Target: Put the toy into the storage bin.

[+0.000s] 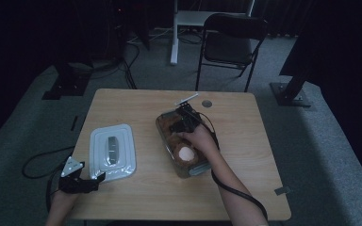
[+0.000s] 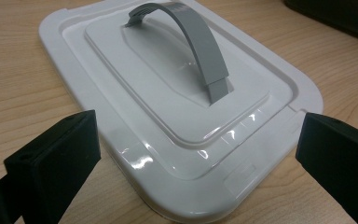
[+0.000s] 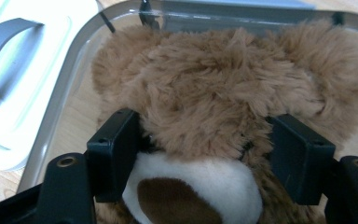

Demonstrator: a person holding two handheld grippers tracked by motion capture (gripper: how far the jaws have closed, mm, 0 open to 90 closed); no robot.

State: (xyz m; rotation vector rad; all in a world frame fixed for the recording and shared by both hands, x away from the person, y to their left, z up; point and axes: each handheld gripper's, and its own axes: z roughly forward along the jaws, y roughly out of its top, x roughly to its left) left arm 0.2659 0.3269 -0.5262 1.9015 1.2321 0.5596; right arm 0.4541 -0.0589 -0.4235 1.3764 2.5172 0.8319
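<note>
The plush bear [image 3: 223,93] lies inside the clear box [image 1: 166,136], and the right tongs [image 3: 205,154] are pinching its head, one jaw pressed into the fur on each side. Judging by this, packing is about half done: the bear is in, the lid [image 2: 177,107] is off. The lid lies flat on the worktop [image 1: 245,122], left of the box, glossy white plastic with rounded corners and an arched grey handle. The left tongs [image 2: 196,158] are spread, empty, just short of the lid's near edge.

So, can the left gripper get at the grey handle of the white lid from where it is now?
Probably yes. The left gripper sits open at the near edge of the white lid, and nothing lies between it and the upright grey handle. The right gripper is busy over at the teddy bear.
</note>
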